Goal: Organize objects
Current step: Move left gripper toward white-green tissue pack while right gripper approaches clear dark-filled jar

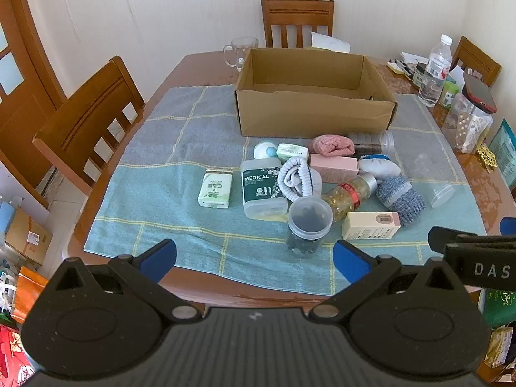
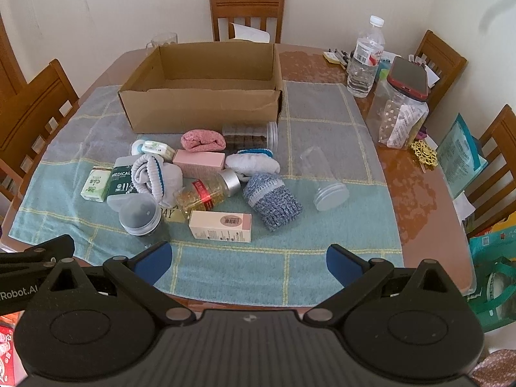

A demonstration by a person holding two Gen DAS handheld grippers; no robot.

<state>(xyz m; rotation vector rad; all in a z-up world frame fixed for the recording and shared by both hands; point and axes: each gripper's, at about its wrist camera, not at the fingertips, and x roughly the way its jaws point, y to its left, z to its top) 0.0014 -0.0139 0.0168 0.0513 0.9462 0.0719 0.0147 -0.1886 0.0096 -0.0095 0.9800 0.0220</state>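
An open, empty cardboard box (image 1: 314, 114) (image 2: 200, 109) stands at the back of the blue checked cloth (image 1: 161, 200) (image 2: 322, 225). In front of it lies a heap: a MEDICAL bottle (image 1: 262, 187) (image 2: 121, 182), a green tissue pack (image 1: 215, 188) (image 2: 94, 187), a dark-filled jar (image 1: 308, 225) (image 2: 140, 217), a cream carton (image 1: 371, 225) (image 2: 220, 225), a blue knit sock (image 1: 400, 200) (image 2: 272, 201), a pink sock (image 1: 332, 145) (image 2: 202, 140), an amber capsule bottle (image 1: 346, 196) (image 2: 206, 193) and a clear empty jar (image 1: 433, 177) (image 2: 325, 177). My left gripper (image 1: 254, 259) and right gripper (image 2: 250, 262) hover open over the near cloth edge, holding nothing.
Wooden chairs (image 1: 93, 119) (image 2: 246, 13) ring the table. A glass mug (image 1: 242, 50) stands behind the box. At the right sit a water bottle (image 2: 366, 61), a red-lidded canister (image 2: 400, 119) and papers. Bags and boxes crowd the floor at both sides.
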